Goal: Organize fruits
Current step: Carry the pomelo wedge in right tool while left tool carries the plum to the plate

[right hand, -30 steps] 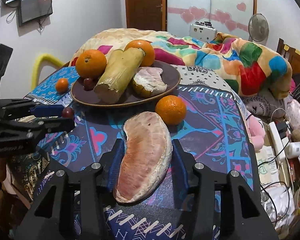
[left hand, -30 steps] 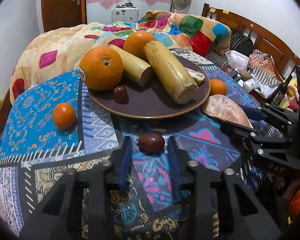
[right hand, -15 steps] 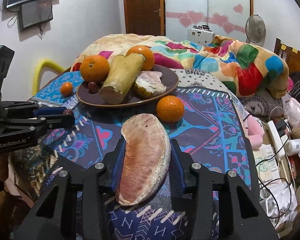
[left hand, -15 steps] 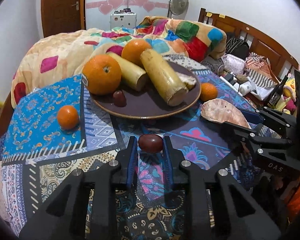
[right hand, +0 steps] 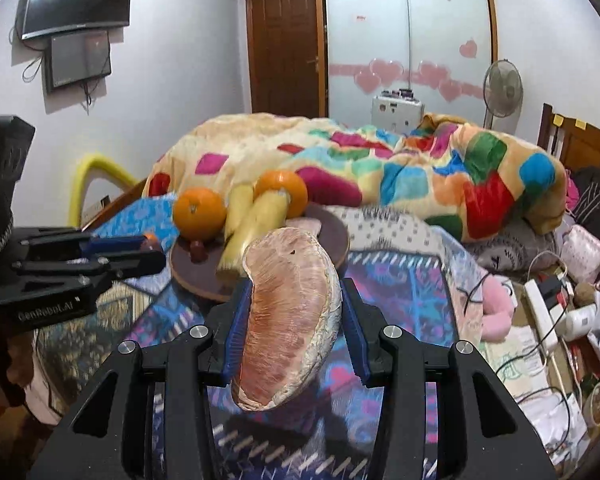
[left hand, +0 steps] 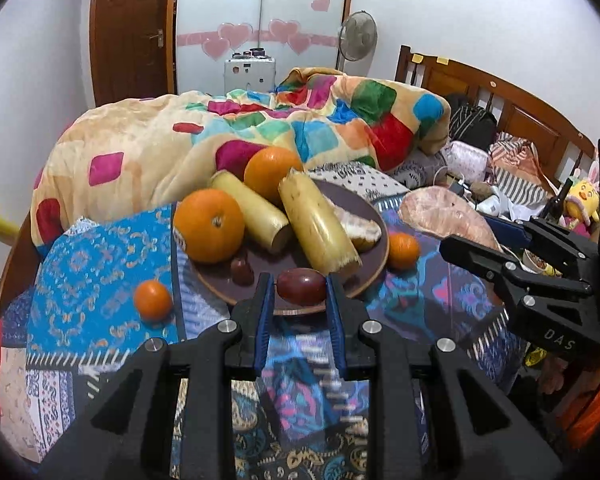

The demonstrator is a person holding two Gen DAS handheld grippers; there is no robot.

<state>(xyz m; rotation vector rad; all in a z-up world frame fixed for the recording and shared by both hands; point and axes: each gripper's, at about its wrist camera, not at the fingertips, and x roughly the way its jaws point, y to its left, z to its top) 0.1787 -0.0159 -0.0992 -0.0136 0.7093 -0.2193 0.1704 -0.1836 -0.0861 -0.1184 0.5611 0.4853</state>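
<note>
Left claw (left hand: 301,286), lower centre of left wrist view: blue pads clamped on a dark red grape (left hand: 301,285), held clear of the patterned cloth (left hand: 100,240), just in front of the brown plate's (left hand: 374,224) near rim. On plate: second grape (left hand: 242,270), large orange (left hand: 209,225), another orange (left hand: 270,173) behind, two pale yellow sugarcane pieces (left hand: 318,228), a pomelo piece (left hand: 360,229). Off plate, on cloth: small tangerine (left hand: 153,301) at lower left, another tangerine (left hand: 403,250) touching right rim.

Right claw (right hand: 292,320), lower centre of right wrist view: pads clamped on a large peeled pomelo segment (right hand: 288,320), lifted off cloth, tilted, upper end overlapping plate edge in frame. Same claw visible at right of left wrist view, segment at its tip.

Beyond: colourful patchwork blanket (left hand: 300,120) upper centre, wooden headboard (left hand: 500,96) upper right.
</note>
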